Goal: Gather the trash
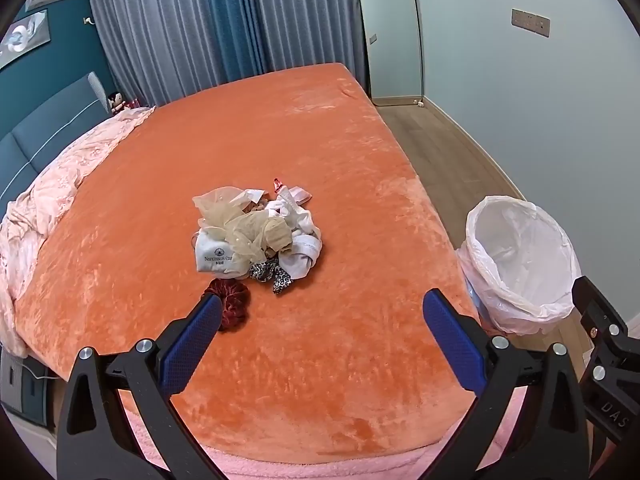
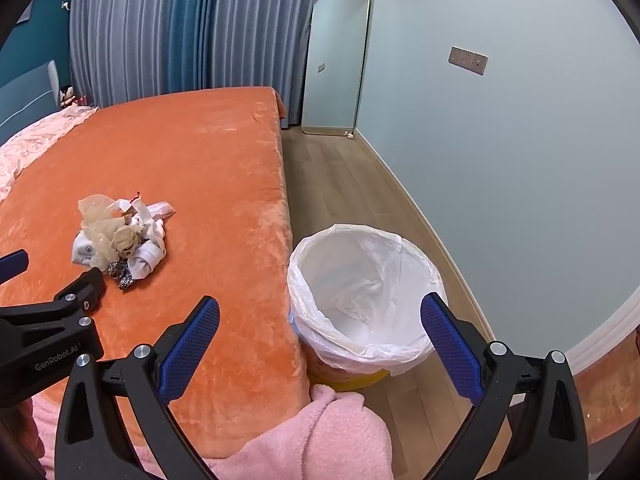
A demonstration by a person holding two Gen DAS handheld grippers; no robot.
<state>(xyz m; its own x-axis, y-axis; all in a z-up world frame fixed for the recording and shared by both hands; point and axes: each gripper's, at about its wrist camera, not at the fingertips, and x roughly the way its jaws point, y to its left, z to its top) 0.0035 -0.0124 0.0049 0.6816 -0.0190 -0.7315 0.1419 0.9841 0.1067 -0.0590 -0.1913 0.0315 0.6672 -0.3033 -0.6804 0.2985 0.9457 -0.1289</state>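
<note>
A pile of trash (image 1: 256, 232) lies on the orange bed: beige mesh, white cloth scraps, a white pouch, a leopard-print scrunchie (image 1: 272, 274) and a dark red scrunchie (image 1: 230, 304). My left gripper (image 1: 322, 312) is open above the bed, just short of the pile, its left finger next to the red scrunchie. My right gripper (image 2: 320, 316) is open and empty, over the bed's edge and the bin (image 2: 364, 296), a bin lined with a white bag standing on the floor beside the bed. The pile also shows in the right wrist view (image 2: 120, 240).
The orange blanket (image 1: 280, 140) covers the bed; a pink quilt (image 1: 52, 184) is bunched at its left. A pink fleece (image 2: 320, 436) hangs at the bed's near edge. Wooden floor (image 2: 340, 184), a standing mirror (image 2: 336, 60) and a pale wall lie to the right.
</note>
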